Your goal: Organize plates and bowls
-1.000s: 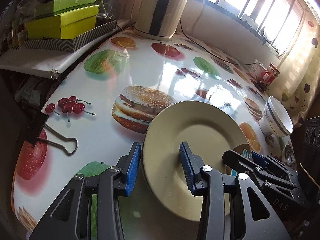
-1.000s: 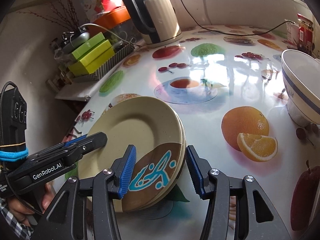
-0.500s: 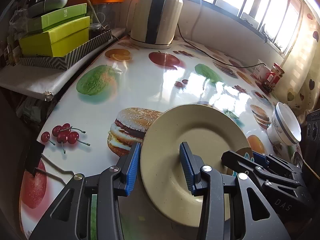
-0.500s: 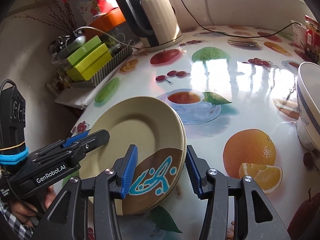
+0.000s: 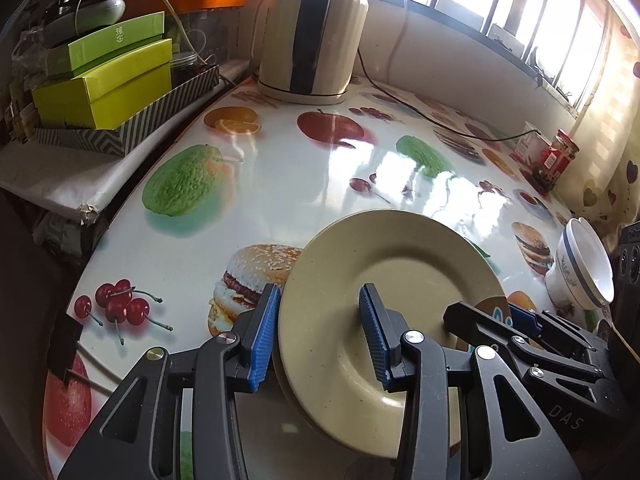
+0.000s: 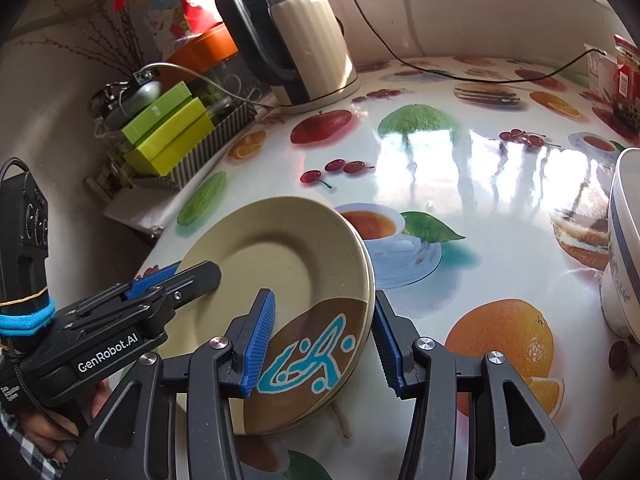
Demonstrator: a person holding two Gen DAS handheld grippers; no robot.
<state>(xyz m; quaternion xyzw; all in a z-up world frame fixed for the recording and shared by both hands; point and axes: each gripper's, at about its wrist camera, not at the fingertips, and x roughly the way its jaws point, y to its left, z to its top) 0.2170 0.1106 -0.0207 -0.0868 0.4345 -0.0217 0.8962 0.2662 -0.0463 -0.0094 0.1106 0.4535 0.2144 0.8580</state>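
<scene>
A stack of beige plates (image 5: 404, 292) (image 6: 276, 264), the top one with a brown patch and blue pattern (image 6: 316, 356), is tilted and lifted off the fruit-print table (image 5: 280, 184). My left gripper (image 5: 316, 340) straddles the stack's left rim, one finger over and one under. My right gripper (image 6: 324, 344) straddles the opposite rim; it shows in the left wrist view (image 5: 516, 328). The left gripper shows in the right wrist view (image 6: 176, 280). A white bowl with a blue band (image 5: 580, 268) (image 6: 624, 248) stands to the right.
A cream and black kettle (image 5: 312, 32) (image 6: 292, 36) with a cord stands at the back. Green boxes in a striped tray (image 5: 108, 84) sit back left. Red jars (image 5: 556, 156) stand at the back right. A black binder clip (image 5: 64, 344) lies near the left edge.
Both grippers have carried the plates forward over the table, toward the kettle. The plates are tilted more. The binder clip has slipped back toward the left edge of the view.
</scene>
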